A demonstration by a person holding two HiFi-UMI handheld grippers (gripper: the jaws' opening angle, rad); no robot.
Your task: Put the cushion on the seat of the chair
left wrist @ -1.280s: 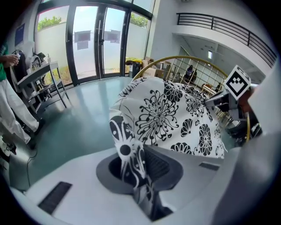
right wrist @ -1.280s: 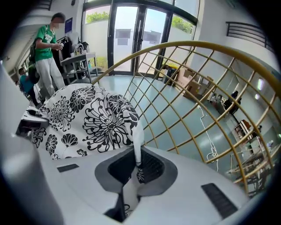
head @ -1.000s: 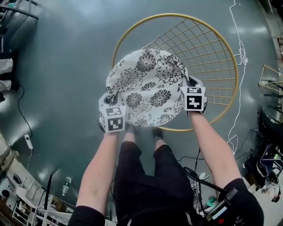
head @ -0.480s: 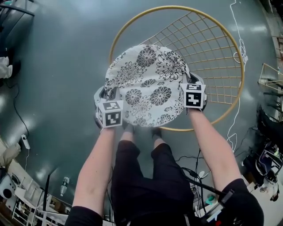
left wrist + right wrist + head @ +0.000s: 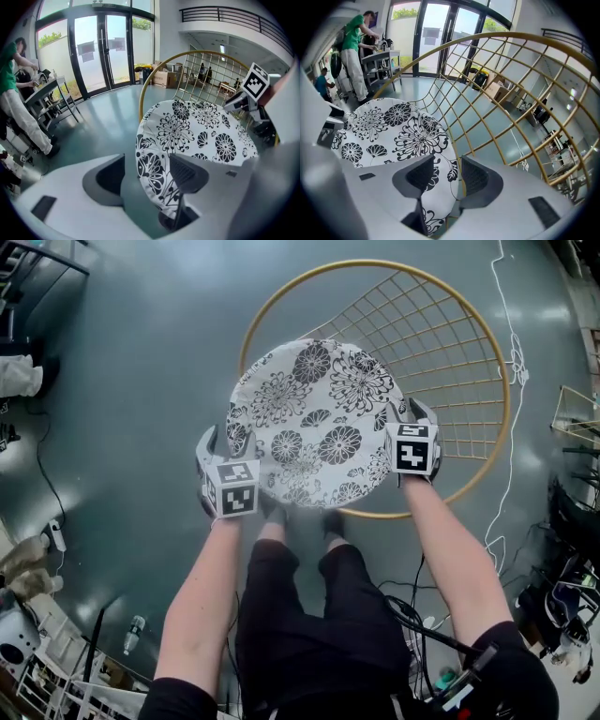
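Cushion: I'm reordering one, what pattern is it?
White cushion with black flower prints; head view shows it best.

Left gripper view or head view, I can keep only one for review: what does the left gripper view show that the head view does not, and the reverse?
Only the left gripper view: glass doors, a bystander in green, and the jaws of the left gripper, apart after just opening, with the edge of the cushion loose between them. Only the head view: the wearer's legs, a white cable on the floor, and the whole ring of the chair. Both: the floral cushion on the gold wire chair.
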